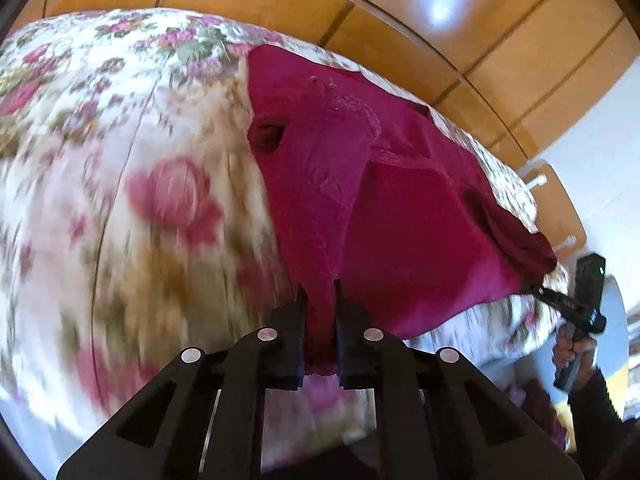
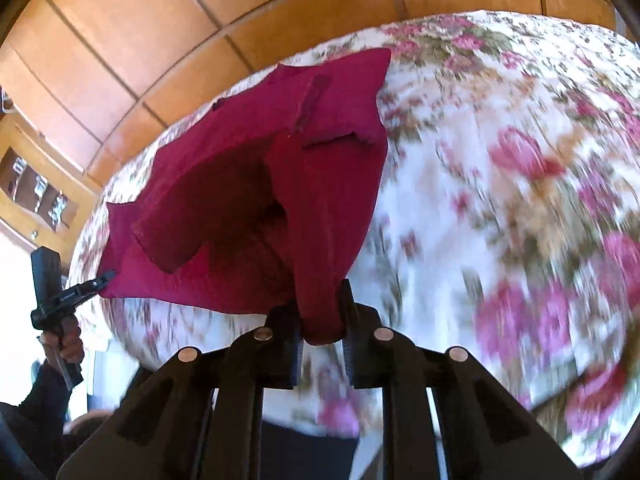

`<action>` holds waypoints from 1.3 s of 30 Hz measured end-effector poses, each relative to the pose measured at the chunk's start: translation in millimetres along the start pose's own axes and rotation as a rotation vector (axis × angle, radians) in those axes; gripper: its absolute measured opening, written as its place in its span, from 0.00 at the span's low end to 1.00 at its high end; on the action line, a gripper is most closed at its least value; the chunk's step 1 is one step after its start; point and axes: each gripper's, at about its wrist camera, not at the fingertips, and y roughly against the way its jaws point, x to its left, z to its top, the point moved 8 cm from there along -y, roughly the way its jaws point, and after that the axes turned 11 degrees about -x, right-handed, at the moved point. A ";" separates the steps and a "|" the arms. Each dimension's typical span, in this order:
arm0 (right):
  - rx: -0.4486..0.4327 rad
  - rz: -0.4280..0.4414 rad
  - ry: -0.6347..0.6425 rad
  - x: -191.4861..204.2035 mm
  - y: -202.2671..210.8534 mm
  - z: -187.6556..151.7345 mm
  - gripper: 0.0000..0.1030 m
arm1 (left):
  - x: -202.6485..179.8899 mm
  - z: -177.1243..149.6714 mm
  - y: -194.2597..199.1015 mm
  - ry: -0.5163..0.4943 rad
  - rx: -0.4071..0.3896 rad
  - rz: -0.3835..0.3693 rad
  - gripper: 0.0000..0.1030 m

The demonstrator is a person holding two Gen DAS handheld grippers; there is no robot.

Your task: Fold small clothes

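A small dark red garment (image 1: 400,216) is stretched above the floral bed cover (image 1: 120,160), held at two ends. My left gripper (image 1: 320,300) is shut on one bunched end of it. The right gripper (image 1: 540,290) shows at the far right, pinching the other end. In the right wrist view my right gripper (image 2: 322,296) is shut on a gathered end of the garment (image 2: 248,184), and the left gripper (image 2: 106,276) grips the far corner at the left. The cloth sags and folds between them.
The bed cover (image 2: 500,200) fills most of both views. Wooden wardrobe panels (image 1: 440,20) rise behind the bed. A wooden cabinet with a glass door (image 2: 36,192) stands at the left. A person's hand (image 1: 576,350) holds the right gripper's handle.
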 end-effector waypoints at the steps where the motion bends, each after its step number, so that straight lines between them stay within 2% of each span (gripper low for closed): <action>1: 0.005 -0.007 0.006 -0.2 3.2 -4.9 0.15 | -2.1 -10.2 7.2 -0.010 0.009 0.005 0.09; 2: 0.010 -0.023 0.023 -0.1 7.8 -10.1 0.15 | -3.4 -16.3 10.2 -0.018 0.016 0.012 0.09; 4: 0.004 -0.073 0.077 1.5 11.5 -12.3 0.24 | -4.5 -21.6 15.8 -0.046 0.006 0.033 0.09; 5: -0.005 -0.112 0.120 3.2 12.2 -11.1 0.37 | -6.0 -20.5 15.6 -0.048 0.002 0.030 0.10; 6: -0.027 -0.162 0.174 4.8 13.3 -6.8 0.55 | -5.9 -16.9 16.5 -0.051 -0.010 0.037 0.14; 10: -0.095 -0.283 0.400 19.4 10.0 9.8 0.63 | -5.4 3.5 14.1 -0.074 -0.060 0.073 0.27; 12: -0.105 -0.292 0.517 33.4 -0.5 16.7 0.65 | -5.0 12.6 8.8 -0.080 -0.074 0.076 0.35; 14: -0.101 -0.272 0.590 45.5 -14.5 23.5 0.65 | -4.8 19.4 0.4 -0.081 -0.073 0.078 0.35; 16: -0.114 -0.222 0.556 52.3 -24.3 36.8 0.65 | -3.7 24.0 -5.0 -0.079 -0.073 0.085 0.35; 18: -0.133 -0.205 0.417 39.8 -32.1 55.8 0.66 | -1.0 29.8 -12.3 -0.058 -0.076 0.089 0.35; 19: -0.137 -0.187 0.301 25.6 -36.7 68.0 0.66 | 1.0 32.0 -13.9 -0.045 -0.078 0.092 0.35; 22: -0.147 -0.164 0.153 2.8 -42.0 86.4 0.66 | 4.9 36.7 -12.1 -0.024 -0.090 0.084 0.35; 25: -0.131 -0.112 0.098 -4.6 -40.9 90.4 0.64 | 6.1 42.0 -8.9 -0.015 -0.103 0.065 0.35; 31: -0.133 -0.096 0.133 3.5 -46.5 94.2 0.62 | 5.9 51.9 -15.1 -0.002 -0.104 0.023 0.35; 32: -0.126 -0.100 0.138 2.9 -53.2 95.8 0.58 | 5.8 54.2 -18.1 -0.004 -0.104 0.019 0.35; 34: -0.106 -0.123 0.145 0.9 -63.8 94.3 0.36 | 6.7 56.6 -23.4 0.005 -0.099 0.010 0.35; 35: -0.097 -0.159 0.155 -1.6 -70.5 93.7 0.21 | 7.9 58.3 -26.3 0.013 -0.102 0.007 0.35; 36: -0.101 -0.180 0.162 -3.1 -71.5 93.2 0.11 | 8.4 60.5 -27.9 0.015 -0.111 0.003 0.35; 38: -0.115 -0.184 0.158 -3.4 -68.7 92.2 0.09 | 5.6 63.4 -27.7 0.002 -0.124 -0.008 0.32; 39: -0.126 -0.191 0.161 -3.3 -64.7 91.9 0.08 | 3.4 64.9 -26.1 -0.008 -0.135 -0.014 0.21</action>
